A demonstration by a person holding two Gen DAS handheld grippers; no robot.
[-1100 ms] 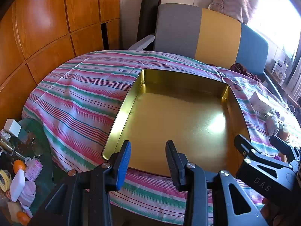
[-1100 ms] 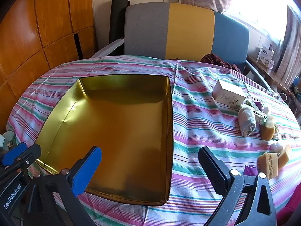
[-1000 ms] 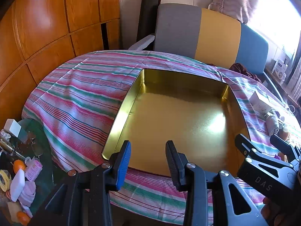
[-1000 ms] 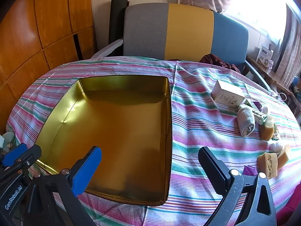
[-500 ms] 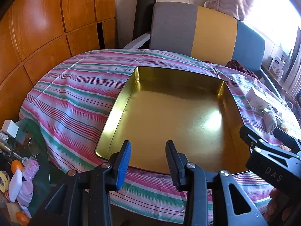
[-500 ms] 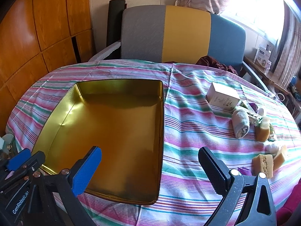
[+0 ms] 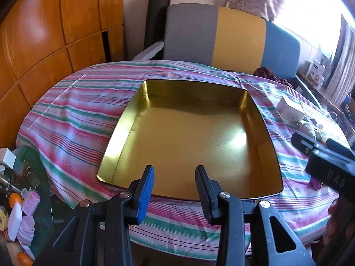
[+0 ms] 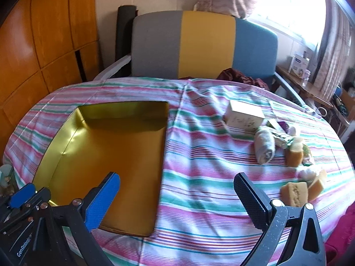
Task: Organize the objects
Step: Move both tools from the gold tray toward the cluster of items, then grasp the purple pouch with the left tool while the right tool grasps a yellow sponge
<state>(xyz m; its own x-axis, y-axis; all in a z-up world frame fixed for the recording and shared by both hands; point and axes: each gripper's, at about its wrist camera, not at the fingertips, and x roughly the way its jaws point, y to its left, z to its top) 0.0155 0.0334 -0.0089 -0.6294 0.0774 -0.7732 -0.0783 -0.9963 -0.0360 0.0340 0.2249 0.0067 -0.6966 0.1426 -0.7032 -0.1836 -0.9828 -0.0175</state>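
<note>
In the left wrist view, the right gripper (image 7: 328, 153) is smeared by motion at the right edge, its lettering unreadable and its body cut off. The near rim of the gold tray (image 7: 124, 133) is partly hidden behind the left gripper (image 7: 175, 188). The small items (image 7: 22, 208) at lower left run off the frame, too small to identify. In the right wrist view, the whole scene is softly blurred; the print on the white box (image 8: 244, 115) cannot be read, and the yellow sponge pieces (image 8: 295, 192) sit partly behind a finger (image 8: 250, 199).
</note>
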